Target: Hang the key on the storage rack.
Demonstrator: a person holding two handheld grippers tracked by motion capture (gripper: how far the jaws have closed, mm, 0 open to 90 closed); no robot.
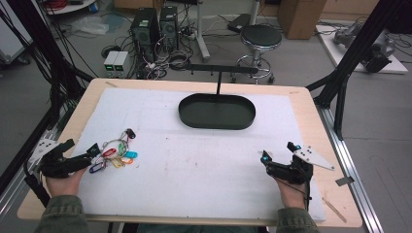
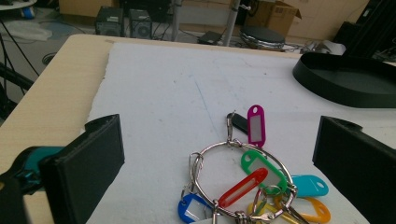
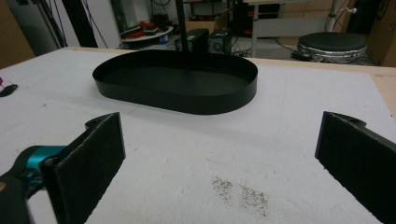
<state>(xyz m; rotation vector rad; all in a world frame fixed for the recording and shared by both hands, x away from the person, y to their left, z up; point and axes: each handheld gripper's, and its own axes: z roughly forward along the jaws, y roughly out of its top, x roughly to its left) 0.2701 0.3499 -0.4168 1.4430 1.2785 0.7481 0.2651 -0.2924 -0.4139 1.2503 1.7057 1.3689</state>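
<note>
A metal key ring (image 1: 116,151) (image 2: 243,182) with several coloured plastic tags lies on the white mat at the left. My left gripper (image 1: 80,155) (image 2: 217,158) rests just left of it, jaws open, the ring lying on the mat between and ahead of them without touching the pads. A black oval tray (image 1: 217,111) (image 3: 177,80) (image 2: 348,79) with an upright stand sits at the far middle. Near the front right, my right gripper (image 1: 277,153) (image 3: 219,158) stands open over bare mat, pointing toward the tray.
The white mat (image 1: 194,150) covers most of the wooden table (image 1: 311,102). A dark smudge (image 3: 240,191) marks the mat in front of the right gripper. Behind the table are a stool (image 1: 261,39), computer towers (image 1: 154,24) and cables on the floor.
</note>
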